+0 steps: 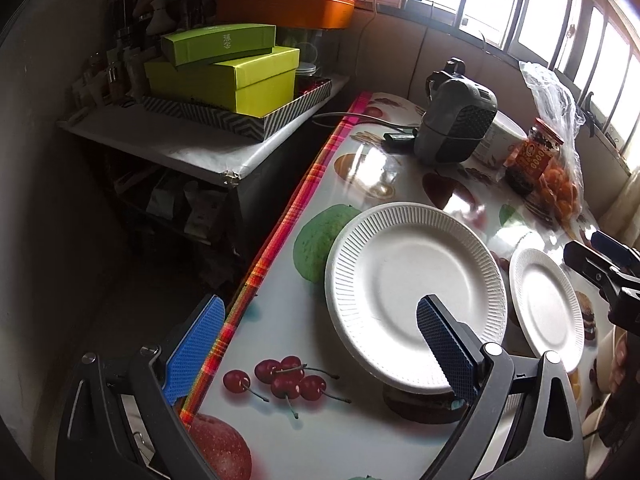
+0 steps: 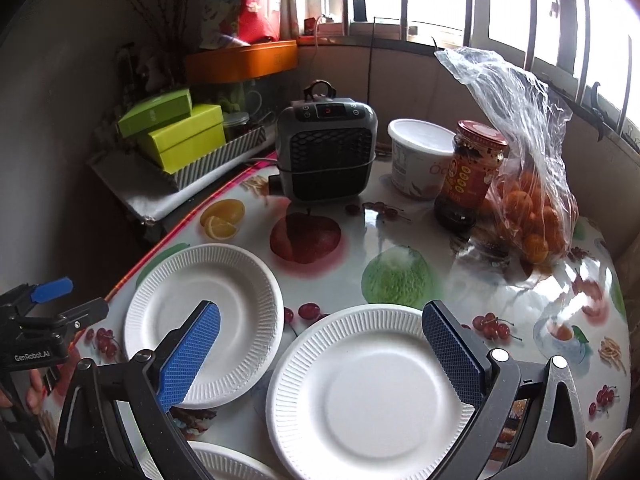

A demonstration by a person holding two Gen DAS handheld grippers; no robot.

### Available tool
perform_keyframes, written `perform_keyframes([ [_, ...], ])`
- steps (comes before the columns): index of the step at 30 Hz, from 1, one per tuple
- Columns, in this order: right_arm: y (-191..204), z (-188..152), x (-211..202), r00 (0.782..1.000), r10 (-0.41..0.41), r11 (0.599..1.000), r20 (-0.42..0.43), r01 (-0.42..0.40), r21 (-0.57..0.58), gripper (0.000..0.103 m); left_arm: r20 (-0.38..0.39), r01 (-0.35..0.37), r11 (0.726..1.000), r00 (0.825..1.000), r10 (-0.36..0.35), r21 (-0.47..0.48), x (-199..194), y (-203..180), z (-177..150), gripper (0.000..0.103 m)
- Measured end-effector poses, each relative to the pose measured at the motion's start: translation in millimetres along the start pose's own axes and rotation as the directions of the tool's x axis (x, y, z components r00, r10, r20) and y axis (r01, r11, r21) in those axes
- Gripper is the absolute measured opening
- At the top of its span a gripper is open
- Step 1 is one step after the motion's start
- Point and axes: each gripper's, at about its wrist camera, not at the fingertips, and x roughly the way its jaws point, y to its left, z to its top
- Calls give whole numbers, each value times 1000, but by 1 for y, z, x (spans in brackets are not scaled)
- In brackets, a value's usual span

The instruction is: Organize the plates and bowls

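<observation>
From the left wrist camera, the left gripper hangs with its blue-padded fingers spread wide and nothing between them; one finger sits out past the table's striped edge, the other over the near rim of a white paper plate. That plate lies flat on the fruit-printed table, near its left edge, and a second paper plate lies just beside it to the right, the rims close but whether they touch is hard to tell. The right gripper pokes in at the far right edge. Farther back stand a grey heater, a red-lidded jar and a clear bag of oranges. From the right wrist camera, the right gripper is likewise spread and empty, hovering above the plate in the foreground, which lies flat at the near side of the table. The other plate lies to its left by the table's edge, and the rim of a third plate shows at the bottom. The left gripper enters from the left, held by a hand, its blue tip parted from the black one. Behind stand the heater, a white tub, the jar and the bag.
</observation>
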Motion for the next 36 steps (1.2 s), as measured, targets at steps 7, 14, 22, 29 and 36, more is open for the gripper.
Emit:
perform_keyframes([
  [7, 3, 8, 40, 994, 71, 997, -79, -71, -2, 97, -52, 48, 998, 997, -51, -48, 20, 8, 1, 97],
  [14, 9, 10, 66, 987, 76, 995, -144, -84, -51, 91, -83, 91, 991, 992, -99, -93, 34, 12, 0, 87],
  [22, 8, 5, 90, 967, 135, 990, -217, -140, -8, 75, -137, 141, 983, 978, -157, -117, 47, 10, -3, 70],
  [29, 9, 3, 96, 960, 161, 986, -228, -164, 3, 62, -131, 137, 984, 980, -152, -118, 47, 10, -2, 63],
  [36, 10, 1, 97, 955, 177, 983, -238, -181, 7, 52, -138, 149, 980, 976, -167, -128, 48, 10, -1, 52],
])
